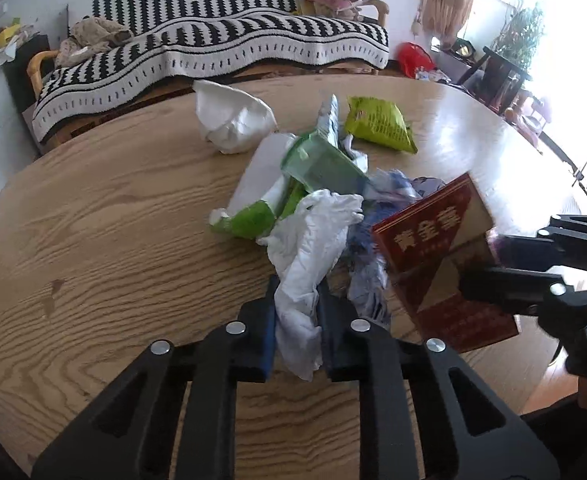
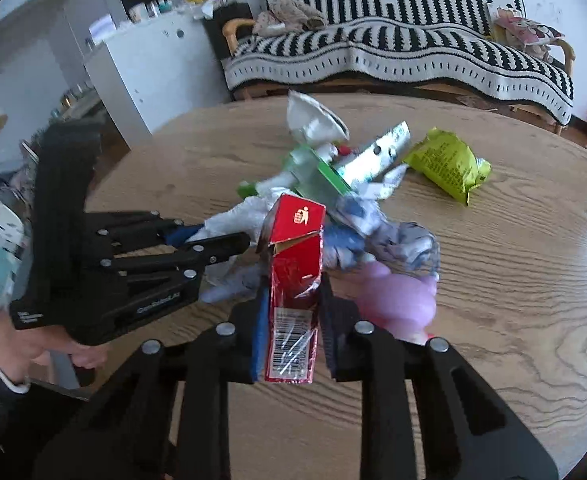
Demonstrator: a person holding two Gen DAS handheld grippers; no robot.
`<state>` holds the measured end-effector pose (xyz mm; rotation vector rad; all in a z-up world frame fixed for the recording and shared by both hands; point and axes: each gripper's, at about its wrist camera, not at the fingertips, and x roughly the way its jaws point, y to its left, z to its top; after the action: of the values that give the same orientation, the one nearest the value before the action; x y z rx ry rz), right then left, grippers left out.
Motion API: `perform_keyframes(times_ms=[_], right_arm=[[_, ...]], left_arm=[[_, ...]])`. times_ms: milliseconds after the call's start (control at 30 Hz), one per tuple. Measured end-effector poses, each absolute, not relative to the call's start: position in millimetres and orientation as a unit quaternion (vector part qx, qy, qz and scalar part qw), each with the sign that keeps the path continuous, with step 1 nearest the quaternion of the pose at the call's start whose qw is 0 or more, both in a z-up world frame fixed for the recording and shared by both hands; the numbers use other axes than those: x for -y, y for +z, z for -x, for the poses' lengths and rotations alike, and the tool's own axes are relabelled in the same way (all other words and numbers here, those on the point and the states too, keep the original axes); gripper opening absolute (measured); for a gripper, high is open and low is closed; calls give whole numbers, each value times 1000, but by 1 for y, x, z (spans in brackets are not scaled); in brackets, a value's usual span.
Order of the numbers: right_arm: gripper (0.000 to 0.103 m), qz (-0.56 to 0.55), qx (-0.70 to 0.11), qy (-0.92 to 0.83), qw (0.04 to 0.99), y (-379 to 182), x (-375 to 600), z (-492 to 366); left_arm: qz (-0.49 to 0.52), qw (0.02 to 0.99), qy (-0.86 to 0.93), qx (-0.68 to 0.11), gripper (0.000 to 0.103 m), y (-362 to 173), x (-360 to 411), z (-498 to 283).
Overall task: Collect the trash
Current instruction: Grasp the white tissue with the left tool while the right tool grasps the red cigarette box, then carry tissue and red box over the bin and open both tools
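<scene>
A heap of trash lies in the middle of a round wooden table. My left gripper is shut on a crumpled white plastic bag at the near side of the heap. To its right my right gripper grips a red carton. In the right wrist view the right gripper is shut on the red carton, which stands upright with its top flap torn open. The left gripper reaches in from the left, holding the white plastic bag.
The heap also holds a green carton, a blue-white wrapper, a crumpled white paper piece, a green snack bag and something pink. A striped sofa stands behind the table. A hand holds the left gripper.
</scene>
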<state>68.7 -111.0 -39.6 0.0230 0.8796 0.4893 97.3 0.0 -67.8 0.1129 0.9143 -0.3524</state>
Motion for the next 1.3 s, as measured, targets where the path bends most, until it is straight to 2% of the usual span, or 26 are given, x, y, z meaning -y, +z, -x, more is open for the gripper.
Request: perform_keyframes(times_ms=[300,733,1033,1300], right_arm=[[23,-35,-384,236,892,-1,121,-42],[23,-57,-374,199,904,11,158,-30],[23,-79,-363,134,919,23,221,-6],[23,-96,-348,46,931,34,322,50]], left_arm=[[-37,896,-138,-421,14,-35,-14,-80],[-29,902,-140,-407,14,-16,5,-73],[-44,903,-186,-386,14,-4,65,-57],[-53,888,-269,-370,14,-2,155,-31]])
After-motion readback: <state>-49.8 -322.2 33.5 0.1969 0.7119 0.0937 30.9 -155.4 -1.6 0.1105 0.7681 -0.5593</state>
